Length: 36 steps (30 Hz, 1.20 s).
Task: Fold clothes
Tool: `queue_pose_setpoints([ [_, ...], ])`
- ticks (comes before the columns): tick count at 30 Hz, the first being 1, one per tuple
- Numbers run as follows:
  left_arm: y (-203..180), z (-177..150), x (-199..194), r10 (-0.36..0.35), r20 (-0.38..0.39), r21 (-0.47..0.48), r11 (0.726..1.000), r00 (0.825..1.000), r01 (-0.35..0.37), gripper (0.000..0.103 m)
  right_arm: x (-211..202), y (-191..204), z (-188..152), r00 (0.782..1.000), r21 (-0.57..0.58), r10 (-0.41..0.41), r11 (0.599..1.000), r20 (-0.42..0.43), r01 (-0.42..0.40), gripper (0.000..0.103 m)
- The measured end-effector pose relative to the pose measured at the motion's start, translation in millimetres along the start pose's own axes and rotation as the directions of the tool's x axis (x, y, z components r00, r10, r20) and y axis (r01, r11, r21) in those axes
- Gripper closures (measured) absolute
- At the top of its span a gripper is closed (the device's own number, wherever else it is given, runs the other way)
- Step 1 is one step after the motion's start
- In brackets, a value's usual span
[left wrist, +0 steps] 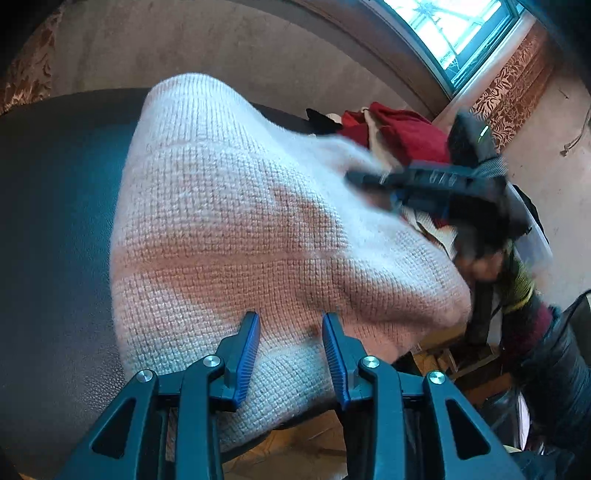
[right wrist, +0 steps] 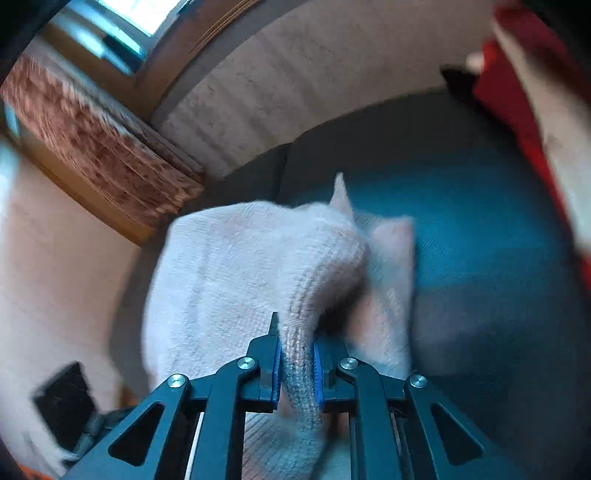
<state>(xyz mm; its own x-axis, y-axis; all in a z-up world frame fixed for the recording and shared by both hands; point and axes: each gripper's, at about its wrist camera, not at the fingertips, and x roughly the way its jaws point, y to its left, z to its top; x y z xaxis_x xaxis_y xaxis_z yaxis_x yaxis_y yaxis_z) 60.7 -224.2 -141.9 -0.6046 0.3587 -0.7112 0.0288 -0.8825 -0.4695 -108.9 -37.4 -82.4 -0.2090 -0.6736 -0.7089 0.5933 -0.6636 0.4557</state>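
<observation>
A pale pink knitted sweater [left wrist: 236,206] lies on a dark table [left wrist: 55,206] and hangs over its near edge. My left gripper [left wrist: 291,325] is open, its blue-padded fingers just above the sweater's near part, with nothing between them. My right gripper [right wrist: 297,354] is shut on a ribbed edge of the same sweater [right wrist: 236,266] and lifts it into a fold. The right gripper also shows in the left wrist view [left wrist: 436,184], blurred, above the sweater's far right side.
A pile of red and white clothes [left wrist: 399,133] sits at the table's far right, also in the right wrist view [right wrist: 517,110]. A wall, a window [left wrist: 454,33] and a patterned curtain [left wrist: 513,81] lie behind. Boxes lie on the floor [left wrist: 454,354] below the table edge.
</observation>
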Motion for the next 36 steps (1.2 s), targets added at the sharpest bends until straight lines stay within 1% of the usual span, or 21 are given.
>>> queue_pose_setpoints([
  [2,0,-3,3,-0.003,-0.014,0.009,1.0,1.0,0.003,0.068,-16,20,12,0.995,-0.12,-0.078,0.989,0.058,0.084,0.09],
  [4,-2,-6,6,-0.004,-0.024,0.02,1.0,1.0,0.005,0.068,-31,38,24,0.98,-0.238,-0.155,0.954,0.128,0.182,0.09],
  [5,-5,-7,8,0.006,-0.032,0.035,0.999,0.999,-0.005,0.068,-24,38,25,0.971,-0.277,-0.208,0.932,0.121,0.234,0.09],
  [8,-15,-8,9,0.053,-0.043,0.09,0.995,0.998,-0.049,0.068,19,9,19,0.958,-0.276,-0.288,0.921,-0.003,0.276,0.09],
  [10,-21,-6,4,0.054,-0.038,0.111,0.993,0.998,-0.049,0.068,35,-19,13,0.973,-0.18,-0.225,0.96,-0.045,0.214,0.088],
  [12,-25,-1,2,0.024,-0.028,0.108,0.994,0.999,-0.021,0.068,29,-40,14,0.991,-0.068,-0.134,0.989,-0.015,0.133,0.084],
  [13,-28,2,3,0.01,-0.024,0.106,0.994,1.0,-0.008,0.068,27,-47,14,0.993,-0.034,-0.115,0.993,-0.008,0.115,0.077],
  [14,-31,6,3,0.012,-0.014,0.111,0.994,1.0,-0.011,0.068,24,-52,14,0.994,-0.012,-0.105,0.994,-0.002,0.105,0.057],
  [15,-33,10,4,0.014,-0.004,0.115,0.993,1.0,-0.013,0.068,19,-53,14,0.994,-0.014,-0.113,0.994,0.001,0.113,0.055],
  [18,-28,16,2,0.008,0.02,0.096,0.995,1.0,-0.01,0.068,-19,-37,12,0.993,-0.076,-0.092,0.992,0.081,0.098,0.055],
  [20,-27,21,-1,0.015,0.05,0.082,0.996,0.999,-0.019,0.068,-46,-18,7,0.991,-0.153,-0.051,0.986,0.123,0.07,0.055],
  [22,-28,29,-6,0.028,0.081,0.062,0.998,0.996,-0.033,0.068,-65,5,-4,0.993,-0.253,0.013,0.967,0.117,0.017,0.055],
  [24,-25,32,-11,0.032,0.102,0.038,0.999,0.994,-0.036,0.068,-74,29,-21,0.994,-0.347,0.082,0.937,0.073,-0.052,0.055],
  [25,-25,37,-5,0.041,0.105,0.028,0.999,0.994,-0.045,0.068,-73,36,-31,0.995,-0.373,0.095,0.925,0.039,-0.073,0.055],
  [27,-22,36,6,0.071,0.086,0.024,0.997,0.994,-0.073,0.068,-60,43,-57,0.998,-0.418,0.056,0.906,-0.031,-0.064,0.055],
  [28,-20,34,13,0.076,0.06,0.02,0.997,0.995,-0.078,0.068,-51,35,-71,0.998,-0.424,0.005,0.905,-0.056,-0.029,0.056],
  [30,-9,20,27,0.058,-0.005,-0.017,0.998,0.998,-0.058,0.068,-33,19,-99,0.99,-0.438,-0.096,0.898,-0.105,0.041,0.06],
  [31,-6,13,29,0.042,0.013,-0.033,0.999,0.999,-0.041,0.069,-29,10,-109,0.987,-0.432,-0.115,0.9,-0.111,0.057,0.06],
  [33,-6,6,30,0.046,0.037,-0.036,0.998,0.998,-0.045,0.07,-37,-7,-115,0.998,-0.363,-0.041,0.932,-0.053,0.02,0.061],
  [34,-7,7,30,0.052,0.036,-0.037,0.998,0.998,-0.05,0.069,-37,-7,-114,0.998,-0.354,-0.042,0.935,-0.044,0.023,0.062],
  [36,-4,6,22,0.044,0.03,-0.048,0.998,0.999,-0.042,0.069,-35,1,-114,0.997,-0.395,-0.074,0.917,-0.036,0.054,0.062],
])
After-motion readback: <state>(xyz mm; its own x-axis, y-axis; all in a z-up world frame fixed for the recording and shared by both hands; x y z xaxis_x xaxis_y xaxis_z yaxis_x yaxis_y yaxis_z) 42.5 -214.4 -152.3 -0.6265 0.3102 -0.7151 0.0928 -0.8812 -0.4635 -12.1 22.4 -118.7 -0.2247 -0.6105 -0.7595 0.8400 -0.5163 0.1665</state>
